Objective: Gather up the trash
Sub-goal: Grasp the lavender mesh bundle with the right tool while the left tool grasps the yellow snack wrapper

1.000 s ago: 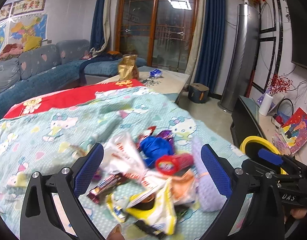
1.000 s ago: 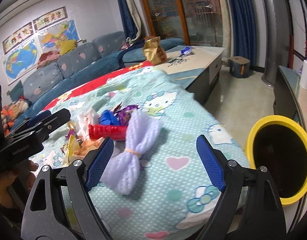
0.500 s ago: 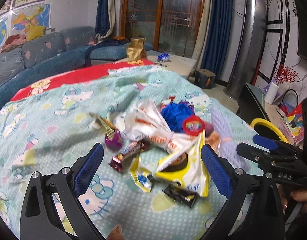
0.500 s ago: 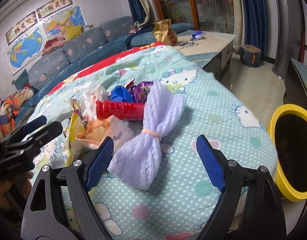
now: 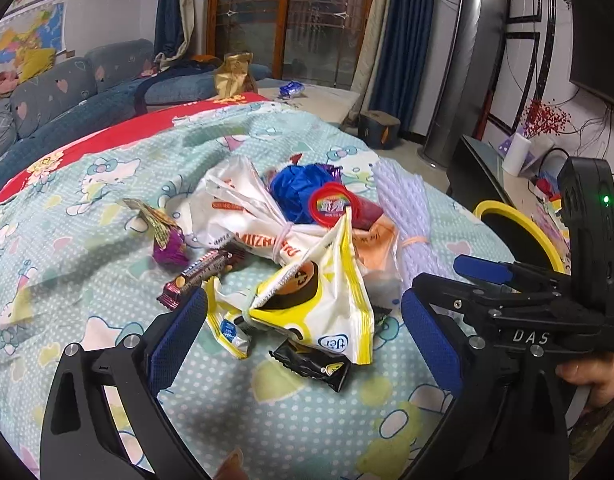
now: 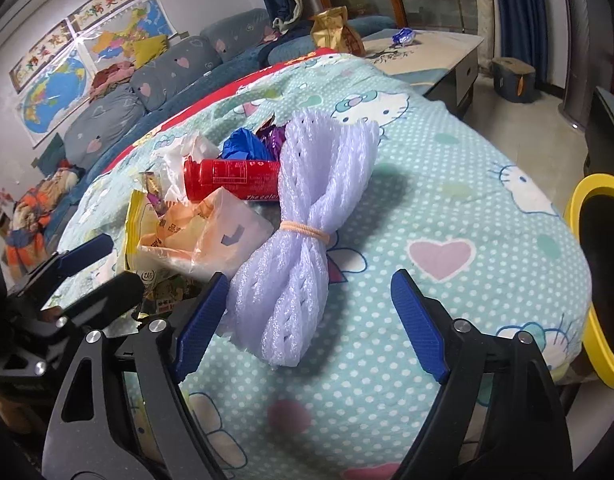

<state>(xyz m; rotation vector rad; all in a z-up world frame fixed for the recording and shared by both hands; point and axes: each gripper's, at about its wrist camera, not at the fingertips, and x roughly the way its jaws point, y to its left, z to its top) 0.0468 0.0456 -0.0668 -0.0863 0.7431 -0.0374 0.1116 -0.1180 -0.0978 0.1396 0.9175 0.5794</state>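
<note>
Both grippers were found spread wide and holding nothing. The left gripper (image 5: 303, 336) was poised low over the near side of the litter heap; between its blue pads a yellow-and-white snack bag (image 5: 319, 296) was framed, with a small black wrapper (image 5: 311, 364) lying just in front of it on the Hello Kitty bedspread (image 5: 87, 240). The right gripper (image 6: 307, 320) was held over the bedspread's right side, its left pad close against the near end of a lilac foam net bundle (image 6: 307, 216) tied at the waist with an elastic band; whether contact had been made could not be told.

Nothing was judged to have been collected yet. Just behind the snack bag, a chocolate bar wrapper (image 5: 199, 276) and a purple foil sweet wrapper (image 5: 169, 240) were noted toward the left. A knotted white plastic bag (image 5: 243, 216) was seen at the middle of the heap, an orange-and-clear packet (image 6: 203, 236) beside the foam bundle, then a red tube (image 6: 235, 180), and furthest back a crumpled blue bag (image 5: 295, 188).

The yellow-rimmed bin (image 6: 595, 280) was recorded off the bedspread's right edge, on the floor side; its dark interior gave no view of any contents. The whole heap appeared to remain for transfer, the foam bundle being nearest the bin.

Beyond the bedspread's far edge, a gold bag (image 5: 233, 74) was noted on a low table (image 5: 327, 98).
</note>
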